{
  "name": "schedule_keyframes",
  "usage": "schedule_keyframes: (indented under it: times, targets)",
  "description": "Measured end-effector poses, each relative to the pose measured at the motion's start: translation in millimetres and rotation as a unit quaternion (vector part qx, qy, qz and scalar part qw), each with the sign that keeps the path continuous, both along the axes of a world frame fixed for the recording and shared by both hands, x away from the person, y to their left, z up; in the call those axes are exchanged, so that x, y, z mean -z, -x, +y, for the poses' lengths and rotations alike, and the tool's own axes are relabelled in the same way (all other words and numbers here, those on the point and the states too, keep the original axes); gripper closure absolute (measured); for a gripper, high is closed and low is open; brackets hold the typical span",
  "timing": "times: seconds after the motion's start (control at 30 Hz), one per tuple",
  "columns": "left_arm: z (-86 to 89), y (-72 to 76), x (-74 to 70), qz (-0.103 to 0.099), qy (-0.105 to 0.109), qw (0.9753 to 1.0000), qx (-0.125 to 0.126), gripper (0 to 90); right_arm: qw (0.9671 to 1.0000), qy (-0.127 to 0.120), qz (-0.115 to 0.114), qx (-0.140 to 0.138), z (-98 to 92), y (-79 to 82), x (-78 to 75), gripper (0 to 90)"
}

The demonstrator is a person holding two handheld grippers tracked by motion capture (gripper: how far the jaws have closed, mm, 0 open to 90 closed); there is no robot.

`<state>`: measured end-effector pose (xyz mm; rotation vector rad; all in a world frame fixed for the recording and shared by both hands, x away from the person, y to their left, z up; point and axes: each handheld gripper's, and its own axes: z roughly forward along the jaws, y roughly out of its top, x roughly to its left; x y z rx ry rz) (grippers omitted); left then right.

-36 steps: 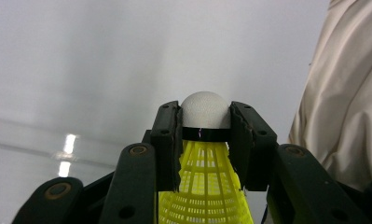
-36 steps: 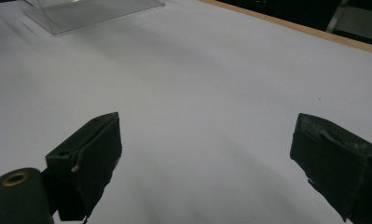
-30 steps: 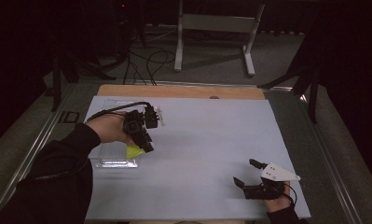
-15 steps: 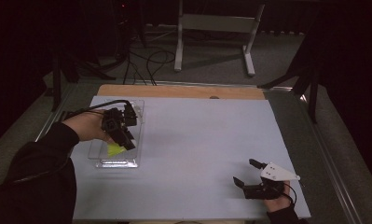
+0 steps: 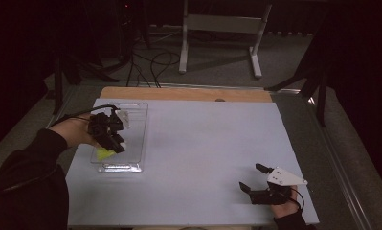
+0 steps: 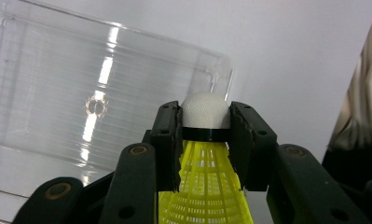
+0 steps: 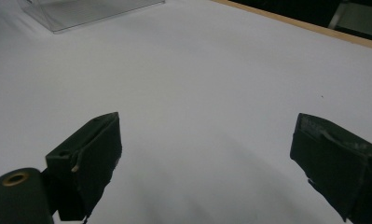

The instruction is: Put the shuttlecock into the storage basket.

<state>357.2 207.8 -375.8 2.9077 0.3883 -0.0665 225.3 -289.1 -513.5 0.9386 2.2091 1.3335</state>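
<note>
A yellow shuttlecock (image 6: 206, 184) with a white cork tip (image 6: 205, 110) is clamped between the jaws of my left gripper (image 6: 205, 126). In the high view my left gripper (image 5: 113, 140) hangs over a clear plastic tray (image 5: 132, 166) at the table's left, with the shuttlecock (image 5: 103, 154) showing beneath it. The tray (image 6: 53, 93) lies just below and ahead in the left gripper view. My right gripper (image 5: 253, 177) rests near the front right of the table, open, with nothing between its fingers (image 7: 88, 158).
The table is covered by a pale sheet (image 5: 207, 143), with a wooden strip (image 5: 179, 93) along its far edge. Cables and a metal stand (image 5: 217, 33) are on the floor beyond. The tray's corner (image 7: 72, 16) shows far off in the right gripper view.
My left gripper has carried the shuttlecock leftward, from beside the tray to over it. The right gripper has stayed where it was.
</note>
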Motion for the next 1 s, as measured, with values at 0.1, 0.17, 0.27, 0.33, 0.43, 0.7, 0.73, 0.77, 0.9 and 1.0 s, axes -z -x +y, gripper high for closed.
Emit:
schedule_keyframes:
  times: [0.1, 0.17, 0.27, 0.33, 0.43, 0.7, 0.73, 0.77, 0.9, 1.0]
  targets:
    - [2.7, -0.4, 6.3, -0.010, 0.005, 0.9999, 0.007, 65.6, 1.0000, 0.000, 0.001, 0.001, -0.2, -0.1, 0.4, 9.1]
    - [2.7, -0.7, 9.9, -0.014, 0.009, 0.9998, 0.012, 65.6, 1.0000, 0.000, 0.002, 0.001, -0.1, -0.4, 0.7, 9.1]
    - [-0.4, -1.3, 15.2, -0.017, 0.014, 0.9996, 0.018, 65.6, 1.0000, 0.002, 0.002, -0.001, 0.3, -0.5, 1.1, 9.1]
    - [-3.1, -1.9, 17.7, -0.017, 0.016, 0.9994, 0.025, 65.6, 1.0000, 0.001, 0.003, 0.000, 0.3, -0.4, 1.0, 9.1]
    - [-7.0, -3.3, 21.6, -0.020, 0.015, 0.9992, 0.032, 65.6, 1.0000, 0.002, 0.003, -0.001, 0.0, -0.4, 1.0, 9.1]
    - [-12.1, -4.8, 34.9, -0.024, 0.020, 0.9971, 0.069, 65.6, 1.0000, 0.001, 0.003, -0.003, 0.0, -0.2, 0.9, 9.1]
    - [-12.5, -6.0, 37.9, -0.026, 0.017, 0.9970, 0.071, 65.6, 1.0000, 0.002, 0.003, -0.003, 0.1, -0.1, 0.9, 9.1]
    - [-12.5, -6.0, 37.9, -0.026, 0.017, 0.9970, 0.071, 65.6, 1.0000, 0.002, 0.003, -0.003, 0.1, -0.1, 0.9, 9.1]
    - [-14.3, -8.6, 44.5, -0.033, 0.021, 0.9964, 0.075, 65.6, 1.0000, 0.002, 0.003, -0.003, 0.0, -0.3, 1.1, 9.1]
    - [-16.6, -11.9, 49.1, -0.034, 0.017, 0.9965, 0.075, 65.6, 1.0000, 0.002, 0.004, -0.002, 0.3, -0.4, 1.5, 9.1]
